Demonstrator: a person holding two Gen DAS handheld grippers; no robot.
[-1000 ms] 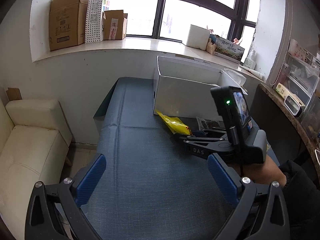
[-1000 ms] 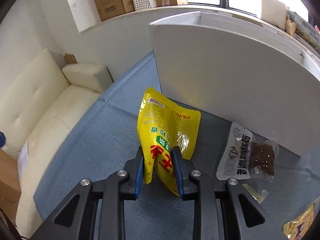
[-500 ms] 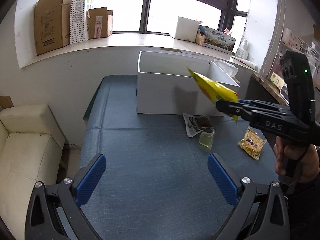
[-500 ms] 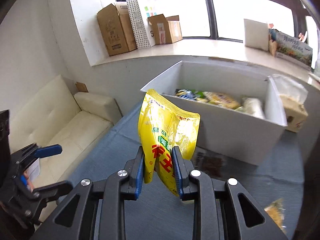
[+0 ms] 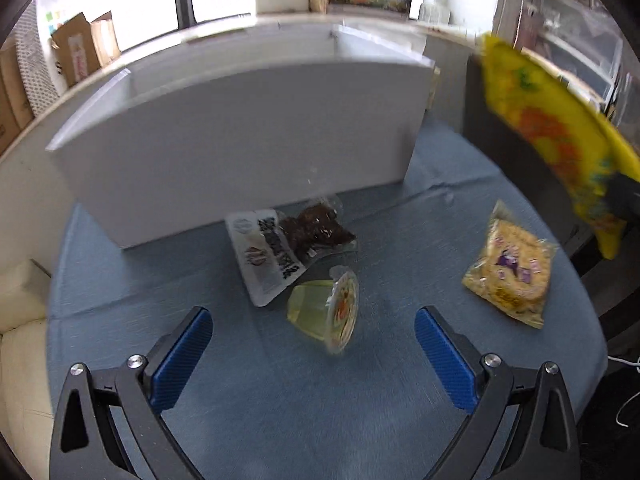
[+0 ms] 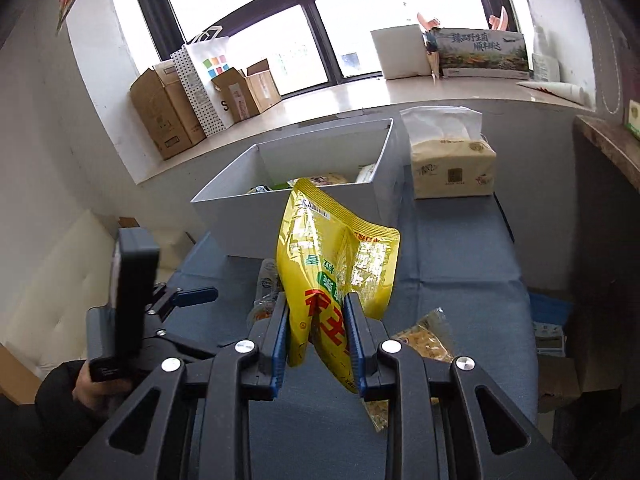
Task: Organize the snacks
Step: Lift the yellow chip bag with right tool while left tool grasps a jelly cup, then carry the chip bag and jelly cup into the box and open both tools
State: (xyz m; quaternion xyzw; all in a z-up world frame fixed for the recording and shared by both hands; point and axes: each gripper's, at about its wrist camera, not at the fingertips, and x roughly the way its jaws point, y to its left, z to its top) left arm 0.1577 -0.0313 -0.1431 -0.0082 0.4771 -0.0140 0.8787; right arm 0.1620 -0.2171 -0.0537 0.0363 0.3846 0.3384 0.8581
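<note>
My right gripper [image 6: 316,336] is shut on a yellow snack bag [image 6: 336,264] and holds it in the air, short of the white box [image 6: 336,204] that has several snacks inside. The bag also shows at the right of the left wrist view [image 5: 560,136]. My left gripper [image 5: 314,354] is open and empty, low over the blue table, just before a jelly cup [image 5: 326,312] lying on its side. A dark jerky packet [image 5: 288,244] lies beyond the cup, before the box wall [image 5: 240,148]. A yellow noodle snack pack [image 5: 512,276] lies to the right.
A tissue pack [image 6: 452,164] stands right of the box. Cardboard boxes [image 6: 168,112] and a dotted paper bag [image 6: 200,80] sit on the window sill. A cream sofa [image 6: 48,296] is left of the table [image 5: 280,408]. A dark counter edge [image 6: 608,148] is at the right.
My right gripper has lifted the yellow bag off the table and swung it right and up. My left gripper has moved forward and down toward the jelly cup and jerky packet.
</note>
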